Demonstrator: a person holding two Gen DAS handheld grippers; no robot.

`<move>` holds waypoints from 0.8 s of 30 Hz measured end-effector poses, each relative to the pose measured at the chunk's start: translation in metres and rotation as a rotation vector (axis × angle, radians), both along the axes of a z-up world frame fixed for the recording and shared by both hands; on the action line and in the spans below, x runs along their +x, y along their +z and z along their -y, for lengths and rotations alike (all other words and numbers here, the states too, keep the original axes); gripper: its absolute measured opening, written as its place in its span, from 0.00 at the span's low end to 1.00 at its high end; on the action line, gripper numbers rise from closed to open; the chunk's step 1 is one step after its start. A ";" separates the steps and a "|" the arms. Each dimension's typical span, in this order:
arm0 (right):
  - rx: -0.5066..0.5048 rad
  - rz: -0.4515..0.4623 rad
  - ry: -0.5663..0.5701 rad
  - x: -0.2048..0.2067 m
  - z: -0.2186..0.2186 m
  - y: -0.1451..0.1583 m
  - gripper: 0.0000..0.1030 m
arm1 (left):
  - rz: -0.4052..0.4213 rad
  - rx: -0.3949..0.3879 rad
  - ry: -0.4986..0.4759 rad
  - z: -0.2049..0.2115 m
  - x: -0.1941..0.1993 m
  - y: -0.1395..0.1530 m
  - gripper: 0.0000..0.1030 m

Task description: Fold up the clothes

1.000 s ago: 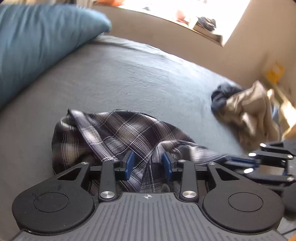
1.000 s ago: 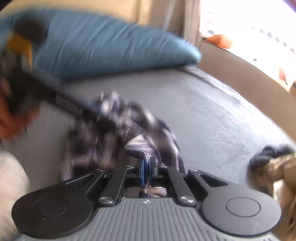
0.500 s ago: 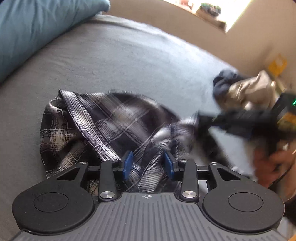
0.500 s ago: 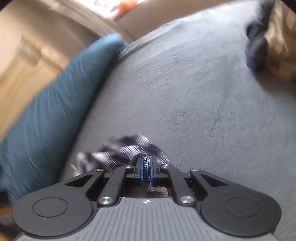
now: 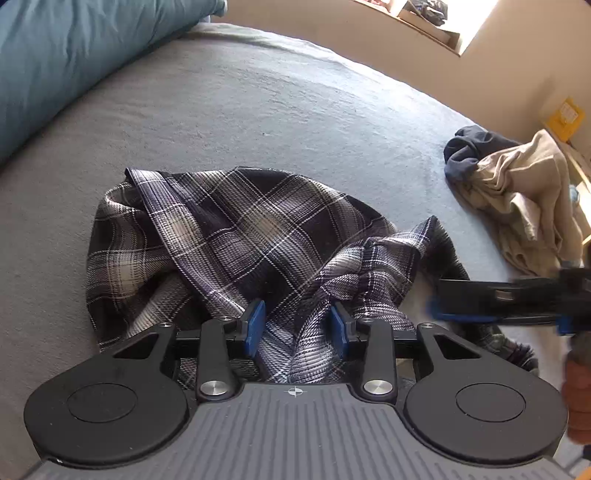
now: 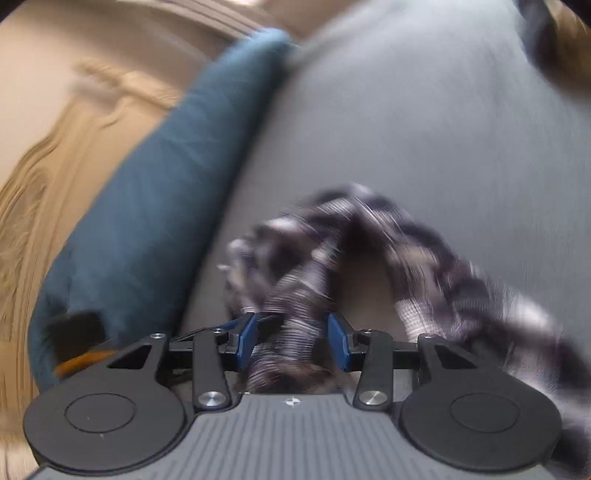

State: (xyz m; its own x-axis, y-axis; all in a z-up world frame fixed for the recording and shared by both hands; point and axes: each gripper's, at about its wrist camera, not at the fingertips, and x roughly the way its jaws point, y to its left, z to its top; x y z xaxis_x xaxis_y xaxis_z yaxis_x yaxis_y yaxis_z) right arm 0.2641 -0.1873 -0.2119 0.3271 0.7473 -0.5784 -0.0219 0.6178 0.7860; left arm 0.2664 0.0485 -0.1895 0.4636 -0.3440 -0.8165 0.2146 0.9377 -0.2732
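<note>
A crumpled dark plaid shirt (image 5: 236, 229) lies on the grey bed (image 5: 280, 103). My left gripper (image 5: 297, 326) is open, low over the shirt's near folds, with cloth between its blue pads but not pinched. In the left wrist view my right gripper (image 5: 491, 302) shows blurred at the right, at the shirt's right edge, held by a hand (image 5: 580, 398). The right wrist view is blurred: my right gripper (image 6: 293, 341) stands open with a bunch of the plaid shirt (image 6: 332, 251) lying loose between its pads.
A teal pillow (image 5: 66, 59) lies along the bed's far left side, also the teal pillow (image 6: 155, 206) in the right wrist view. A heap of beige and navy clothes (image 5: 517, 192) sits at the bed's right edge. A sunlit window ledge (image 5: 424, 22) runs beyond the bed.
My right gripper was shut on the plaid shirt; its jaws now stand open and the cloth lies loose. It swung to the shirt's right edge. My left gripper stayed open.
</note>
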 end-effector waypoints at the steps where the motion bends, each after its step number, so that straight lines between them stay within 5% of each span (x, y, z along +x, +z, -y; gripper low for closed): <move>1: 0.013 -0.018 -0.005 0.002 -0.003 -0.005 0.44 | 0.007 0.006 -0.006 0.000 -0.001 0.001 0.36; 4: 0.053 -0.073 -0.022 0.009 -0.012 -0.019 0.38 | 0.030 0.015 -0.011 -0.004 -0.007 0.006 0.36; 9: 0.096 -0.068 -0.028 0.005 -0.012 -0.016 0.13 | 0.087 -0.006 -0.031 -0.014 -0.021 0.022 0.36; 15: 0.132 -0.035 -0.005 0.022 -0.030 -0.007 0.08 | 0.136 -0.099 -0.129 -0.009 -0.035 0.040 0.39; 19: 0.141 -0.026 -0.026 0.031 -0.039 0.003 0.08 | 0.153 -0.065 -0.151 0.002 -0.034 0.036 0.40; 22: 0.125 -0.069 -0.112 0.018 -0.020 0.000 0.14 | 0.144 -0.064 -0.145 -0.001 -0.033 0.030 0.40; 24: 0.109 -0.106 -0.121 0.014 -0.020 -0.009 0.49 | 0.140 -0.068 -0.145 -0.005 -0.035 0.028 0.40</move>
